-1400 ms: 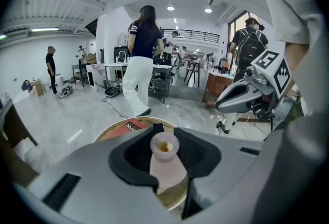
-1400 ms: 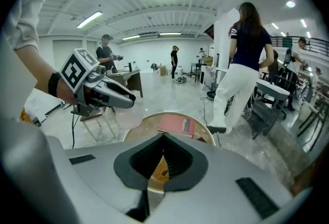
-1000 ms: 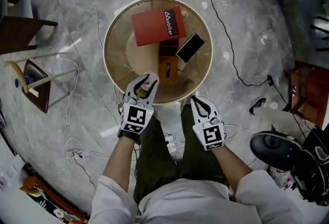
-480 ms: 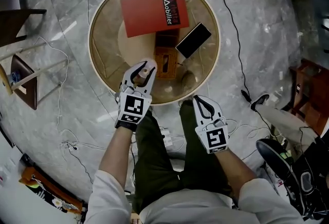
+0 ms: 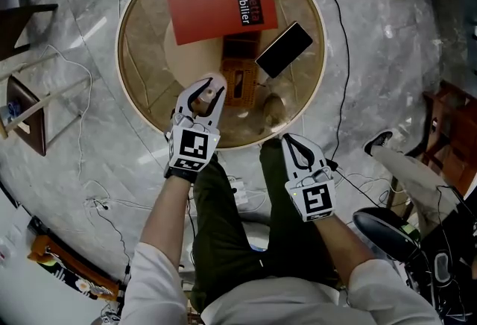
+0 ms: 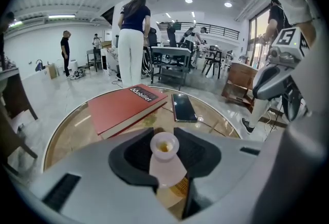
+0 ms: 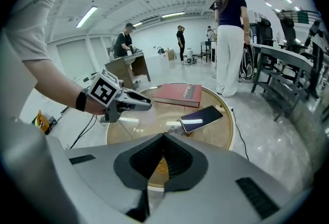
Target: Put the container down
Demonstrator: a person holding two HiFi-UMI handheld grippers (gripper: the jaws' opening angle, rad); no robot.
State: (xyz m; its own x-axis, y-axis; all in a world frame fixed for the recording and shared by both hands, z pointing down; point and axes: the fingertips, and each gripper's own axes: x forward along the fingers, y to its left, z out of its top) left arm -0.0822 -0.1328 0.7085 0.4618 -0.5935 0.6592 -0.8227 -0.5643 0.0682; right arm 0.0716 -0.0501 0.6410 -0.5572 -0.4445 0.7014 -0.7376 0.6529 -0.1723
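Note:
A small pale pink container [image 6: 165, 157] with an open top stands upright between the jaws of my left gripper [image 6: 164, 141], which is shut on it. In the head view this gripper [image 5: 206, 86] holds the container [image 5: 209, 98] over the near part of the round glass table [image 5: 128, 85]. I cannot tell whether the container touches the glass. My right gripper [image 5: 288, 142] hovers at the table's near edge above my lap, its jaws [image 7: 164, 136] shut with nothing between them. The left gripper [image 7: 123, 100] also shows at the left of the right gripper view.
A red book [image 5: 220, 3] lies at the far side of the table and a black phone [image 5: 284, 49] at its right. An orange box [image 5: 240, 83] shows under the glass just right of the left gripper. Cables trail over the marble floor [image 5: 82, 167]. People stand in the room beyond.
My left gripper has moved forward from the table's near rim to further over the glass, container still in it. The right gripper has stayed by the near edge.

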